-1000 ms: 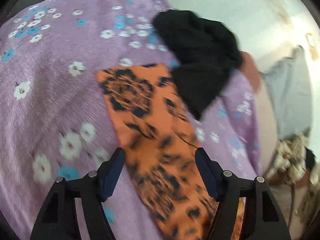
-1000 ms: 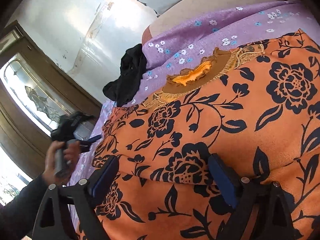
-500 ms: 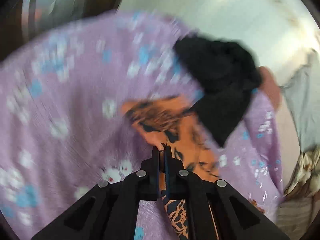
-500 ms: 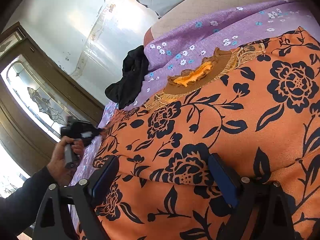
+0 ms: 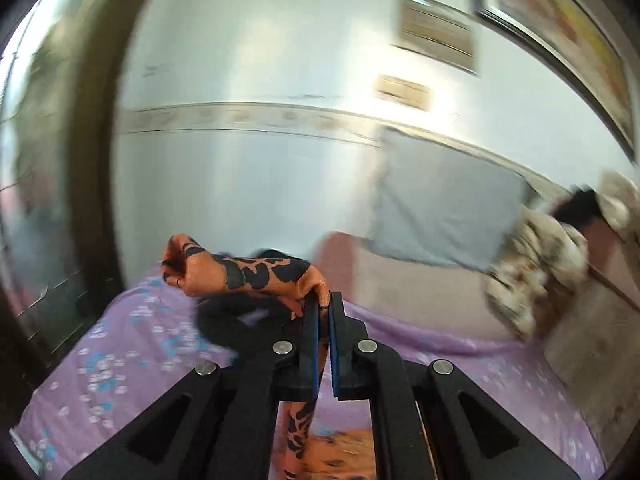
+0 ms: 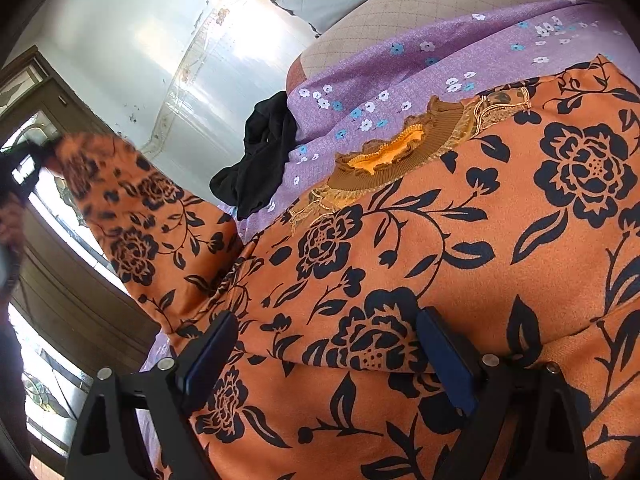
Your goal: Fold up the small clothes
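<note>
In the left wrist view, the left tongs (image 5: 324,312) are clamped tight on the sleeve (image 5: 240,274) of an orange floral top, lifted above the purple flowered bedsheet (image 5: 132,344), with a black garment (image 5: 232,320) lying behind it. In the right wrist view, the right tongs (image 6: 324,356) stand wide apart over the body of the orange floral top (image 6: 440,248), gripping nothing; the top lies spread on the bed with its frilled collar (image 6: 400,152) toward the pillows, the sleeve raised at the left. The fabric looks light, soft and limp, so it should drape and slip; a cuff, hem or shoulder seam seems the best place to pinch.
</note>
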